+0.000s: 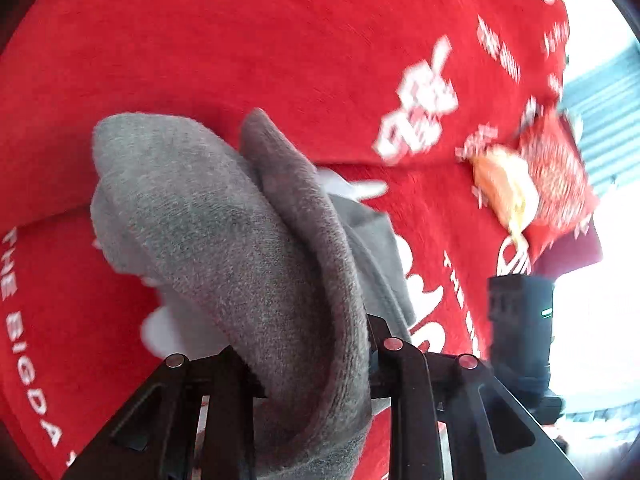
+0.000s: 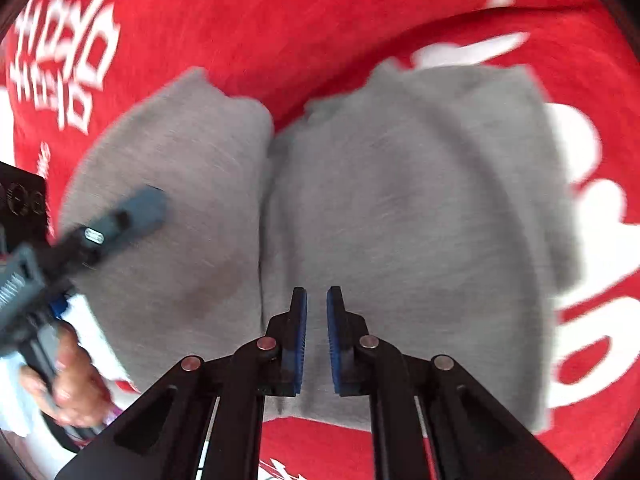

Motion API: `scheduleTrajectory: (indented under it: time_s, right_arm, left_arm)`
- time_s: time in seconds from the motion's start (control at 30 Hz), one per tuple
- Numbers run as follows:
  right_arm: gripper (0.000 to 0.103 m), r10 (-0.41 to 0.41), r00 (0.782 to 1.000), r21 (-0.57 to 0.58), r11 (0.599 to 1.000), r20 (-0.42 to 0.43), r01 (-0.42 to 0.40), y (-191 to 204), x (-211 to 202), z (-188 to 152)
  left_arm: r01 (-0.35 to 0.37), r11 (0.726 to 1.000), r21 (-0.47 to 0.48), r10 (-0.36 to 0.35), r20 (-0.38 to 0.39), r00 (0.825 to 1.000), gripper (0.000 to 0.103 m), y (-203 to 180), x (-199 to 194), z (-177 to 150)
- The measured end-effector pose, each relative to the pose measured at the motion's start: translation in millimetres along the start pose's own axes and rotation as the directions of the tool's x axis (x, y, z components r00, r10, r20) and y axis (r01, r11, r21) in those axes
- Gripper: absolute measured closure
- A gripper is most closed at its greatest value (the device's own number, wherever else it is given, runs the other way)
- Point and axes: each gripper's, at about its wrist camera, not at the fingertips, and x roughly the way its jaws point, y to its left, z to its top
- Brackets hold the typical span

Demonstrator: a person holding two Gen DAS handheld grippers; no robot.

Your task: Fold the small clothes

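Draping over a red blanket [image 1: 240, 40] with white lettering, a fold of the grey garment [image 1: 256, 240] is pinched by the left gripper [image 1: 316, 364]; the right gripper [image 2: 316, 300] is held above it, fingers [image 2: 298, 320] nearly pressed together, empty.

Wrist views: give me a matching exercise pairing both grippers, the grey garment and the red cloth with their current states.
Things:
1. left gripper
2. right gripper
3. grey garment
4. red cloth

States:
A. white lettering, lies underneath
B. shut, nothing held
C. clamped on a fold of fabric
D. lying on the cloth, one part lifted

Pairs: 1-C, 2-B, 3-D, 4-A
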Motion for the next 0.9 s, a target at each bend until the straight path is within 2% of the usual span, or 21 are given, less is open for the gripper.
scheduleTrajectory:
  time_s: [0.1, 0.17, 0.23, 0.3, 0.37, 0.43, 0.5, 0.57, 0.6, 0.67, 0.7, 0.77, 0.83, 0.9]
  right_arm:
    - [0.091, 0.017, 1.000, 0.070, 0.997, 0.008, -0.018, -30, -11, -3]
    - [0.088, 0.023, 1.000, 0.123, 0.992, 0.000, -0.023, -46, -6, -3]
    - [0.088, 0.035, 0.999, 0.161, 0.986, -0.001, -0.034, -64, -6, -6]
    - [0.089, 0.072, 0.997, 0.191, 0.979, 0.004, -0.071, -73, -6, -1]
    - [0.088, 0.098, 0.995, 0.201, 0.975, 0.007, -0.098, -77, -6, 1]
    - [0.087, 0.129, 0.992, 0.217, 0.968, 0.009, -0.128, -85, -8, 4]
    - [0.081, 0.181, 0.983, 0.265, 0.947, 0.034, -0.183, -94, -7, 9]
    - [0.063, 0.241, 0.968, 0.326, 0.911, 0.077, -0.252, -107, -14, 11]
    - [0.057, 0.292, 0.950, 0.377, 0.872, 0.114, -0.313, -116, -15, 12]
    - [0.034, 0.365, 0.916, 0.437, 0.806, 0.166, -0.400, -128, -15, 16]
    - [0.030, 0.419, 0.887, 0.463, 0.758, 0.195, -0.460, -133, -13, 19]
    - [0.029, 0.467, 0.863, 0.473, 0.726, 0.194, -0.499, -136, -16, 18]
    - [0.029, 0.473, 0.869, 0.460, 0.745, 0.146, -0.483, -134, -11, 29]
    - [0.029, 0.447, 0.890, 0.424, 0.792, 0.088, -0.440, -124, -6, 46]
  left_arm:
    - [-0.062, 0.994, 0.085, 0.066, -0.051, 0.996, 0.076, -32, 40, -1]
    - [-0.123, 0.986, 0.114, 0.133, -0.084, 0.988, 0.068, -44, 68, -4]
    - [-0.139, 0.984, 0.107, 0.151, -0.111, 0.982, 0.041, -47, 83, -7]
    - [-0.153, 0.983, 0.098, 0.163, -0.100, 0.982, 0.037, -53, 85, -7]
    - [-0.168, 0.978, 0.125, 0.179, -0.083, 0.980, 0.027, -67, 80, -9]
    - [-0.155, 0.977, 0.144, 0.164, -0.054, 0.985, 0.024, -77, 66, -9]
    - [-0.113, 0.981, 0.155, 0.117, -0.016, 0.993, 0.024, -85, 47, -6]
    - [-0.110, 0.984, 0.144, 0.107, 0.027, 0.994, 0.024, -82, 25, -8]
    - [-0.127, 0.984, 0.128, 0.123, 0.042, 0.992, 0.024, -78, 20, -9]
    - [-0.197, 0.978, 0.069, 0.193, 0.061, 0.979, 0.024, -59, 7, -11]
    - [-0.232, 0.972, 0.041, 0.229, 0.061, 0.971, 0.024, -48, 4, -13]
    - [-0.312, 0.949, -0.037, 0.313, 0.045, 0.949, 0.024, -18, -3, -19]
    - [-0.378, 0.918, -0.121, 0.381, 0.004, 0.925, 0.024, 14, -4, -28]
    - [-0.420, 0.892, -0.168, 0.422, -0.024, 0.906, 0.024, 33, 0, -38]
